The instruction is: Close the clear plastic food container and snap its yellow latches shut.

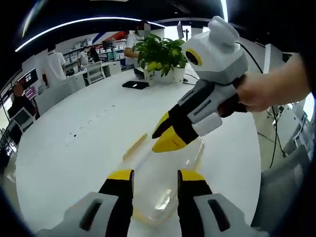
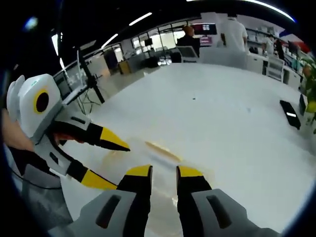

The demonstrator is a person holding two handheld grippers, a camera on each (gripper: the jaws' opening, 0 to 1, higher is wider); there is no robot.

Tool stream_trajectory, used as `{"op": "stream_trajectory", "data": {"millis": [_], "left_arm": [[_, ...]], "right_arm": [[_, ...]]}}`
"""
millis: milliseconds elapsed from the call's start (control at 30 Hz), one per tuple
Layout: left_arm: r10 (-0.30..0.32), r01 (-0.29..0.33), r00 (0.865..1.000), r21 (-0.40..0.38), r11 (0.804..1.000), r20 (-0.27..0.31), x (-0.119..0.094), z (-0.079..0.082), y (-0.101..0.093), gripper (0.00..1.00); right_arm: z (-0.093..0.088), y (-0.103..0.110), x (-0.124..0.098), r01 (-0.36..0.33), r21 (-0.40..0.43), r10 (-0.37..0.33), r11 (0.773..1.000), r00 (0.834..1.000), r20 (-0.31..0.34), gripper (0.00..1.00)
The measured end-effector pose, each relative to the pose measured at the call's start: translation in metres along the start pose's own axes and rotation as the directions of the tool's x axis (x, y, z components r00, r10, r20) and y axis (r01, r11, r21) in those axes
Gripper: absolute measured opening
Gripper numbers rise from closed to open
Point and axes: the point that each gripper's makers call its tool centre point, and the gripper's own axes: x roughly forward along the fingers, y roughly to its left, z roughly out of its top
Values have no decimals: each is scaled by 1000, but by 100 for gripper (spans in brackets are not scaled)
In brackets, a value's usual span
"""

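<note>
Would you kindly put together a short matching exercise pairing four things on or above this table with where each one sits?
Things:
1. clear plastic food container
2. potted plant
3. flat black device
4. right gripper

Places:
A. far end of the white table, in a white pot
B. hovering over the container, jaws nearly together
C. lying flat on the table just in front of the plant
D. on the table ahead of the left gripper, between its open jaws

Pairs: 1-D, 2-A, 3-C, 4-B
</note>
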Motion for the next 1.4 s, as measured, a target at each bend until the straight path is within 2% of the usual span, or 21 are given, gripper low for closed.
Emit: {"op": "stream_trajectory", "data": {"millis": [233, 467, 867, 1133, 1400], "left_arm": [[-32, 32, 999, -6, 999, 9, 0, 3, -9, 28], [-50, 49, 999, 39, 998, 7, 4, 5, -18, 28], [-67, 67, 998, 53, 996, 5, 6, 5, -25, 28], [-76, 76, 997, 92, 993, 0, 6, 4, -30, 29], [-78, 79, 997, 155, 985, -10, 7, 3, -33, 29]], "right_arm": [[6, 6, 7, -28, -37, 28, 999, 1000, -4, 18], [10, 8, 10, -39, -75, 38, 996, 999, -11, 19], [11, 7, 12, -44, -85, 43, 995, 999, -19, 20], [11, 7, 15, -58, -107, 55, 993, 998, -33, 21], [16, 5, 18, -106, -172, 95, 979, 993, -71, 24]]}}
